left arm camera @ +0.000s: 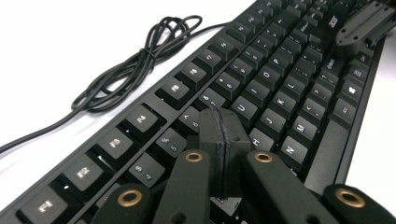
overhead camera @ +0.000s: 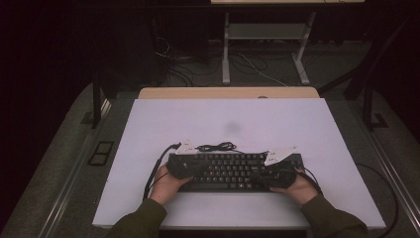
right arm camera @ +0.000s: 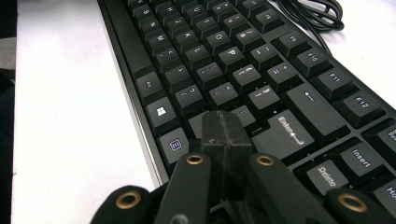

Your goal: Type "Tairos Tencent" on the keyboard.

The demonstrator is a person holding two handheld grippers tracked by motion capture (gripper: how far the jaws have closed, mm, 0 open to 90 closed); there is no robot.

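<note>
A: Sleeves at the near edge of the desk point(overhead camera: 148, 129), dark green, one forearm each side. Where are the tools?

B: The left hand-held gripper point(left arm camera: 219, 122) sits over the left half of the black keyboard point(overhead camera: 233, 171), jaws pressed together with nothing between them, tip over the number-row keys. The right hand-held gripper point(right arm camera: 226, 128) is closed too, empty, its tip above the keys just beside Enter.

A: And the keyboard itself?

B: Flat on the white desk, near the front edge, long side facing the person. Its cable point(overhead camera: 216, 147) lies in a loose coil just behind it, touching the desk.

A: Beyond that?

B: Bare white top, then a wooden strip at the far edge point(overhead camera: 228, 92), and a white-legged table point(overhead camera: 262, 44) on the floor well behind.
</note>
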